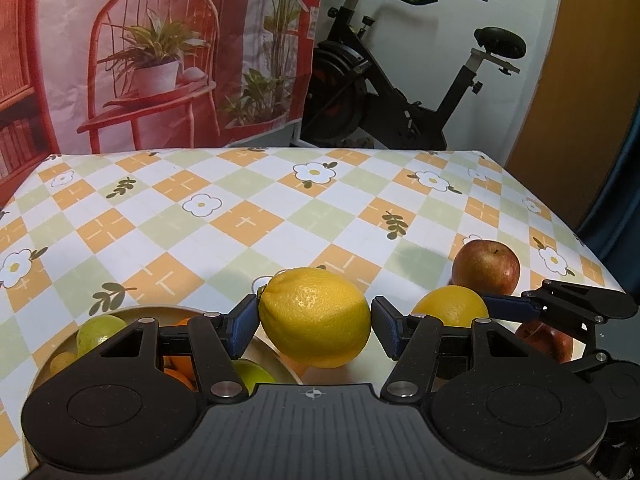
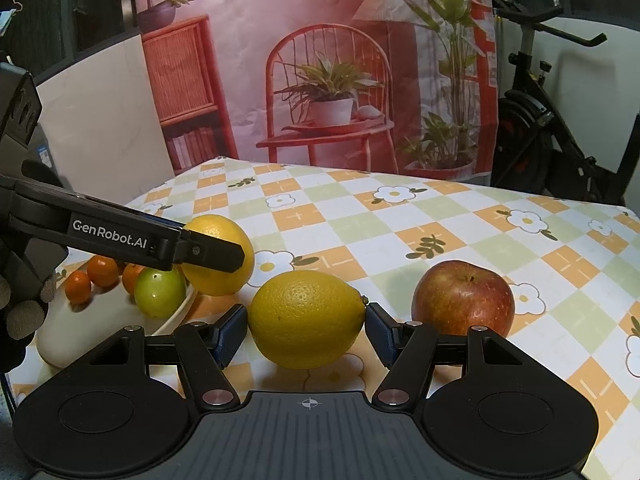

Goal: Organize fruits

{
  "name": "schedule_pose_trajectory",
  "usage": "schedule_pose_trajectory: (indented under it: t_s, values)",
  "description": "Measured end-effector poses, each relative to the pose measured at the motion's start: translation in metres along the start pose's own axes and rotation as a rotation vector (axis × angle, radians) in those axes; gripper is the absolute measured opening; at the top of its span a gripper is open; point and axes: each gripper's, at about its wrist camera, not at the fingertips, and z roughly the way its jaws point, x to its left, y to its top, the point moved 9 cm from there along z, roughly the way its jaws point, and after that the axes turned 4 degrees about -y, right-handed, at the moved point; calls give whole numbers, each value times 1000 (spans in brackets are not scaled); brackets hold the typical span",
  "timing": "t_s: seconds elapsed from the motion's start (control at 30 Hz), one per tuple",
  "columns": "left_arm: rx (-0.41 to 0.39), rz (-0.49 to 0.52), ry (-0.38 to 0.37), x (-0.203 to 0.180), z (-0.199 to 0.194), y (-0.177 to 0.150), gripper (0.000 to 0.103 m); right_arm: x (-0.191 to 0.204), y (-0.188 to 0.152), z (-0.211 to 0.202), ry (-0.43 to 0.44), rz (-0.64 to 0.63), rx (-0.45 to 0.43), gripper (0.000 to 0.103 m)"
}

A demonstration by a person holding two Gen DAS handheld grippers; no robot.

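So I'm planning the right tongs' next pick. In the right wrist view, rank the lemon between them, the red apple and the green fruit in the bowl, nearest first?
1. Lemon: between the right tongs.
2. Red apple: just right of them, on the table.
3. Green fruit: farther left, in the bowl.

The only readable text is "GenRobot.AI", printed in white on the black side of the left gripper (image 2: 212, 254), seen in the right wrist view. A small crosshair mark sits at the middle of each gripper's own body, near the bottom of both views. Nothing else is legible.
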Motion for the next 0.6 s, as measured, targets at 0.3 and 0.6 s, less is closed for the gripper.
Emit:
schedule_pose_trajectory:
  t_s: [0.3, 0.6]
  values:
    - [-41, 9, 29, -3, -15, 9, 63, 1, 5, -8, -3, 2, -24, 60]
    - [-75, 31, 56, -9, -32, 13, 63, 9, 9, -17, 5, -9, -44, 60]
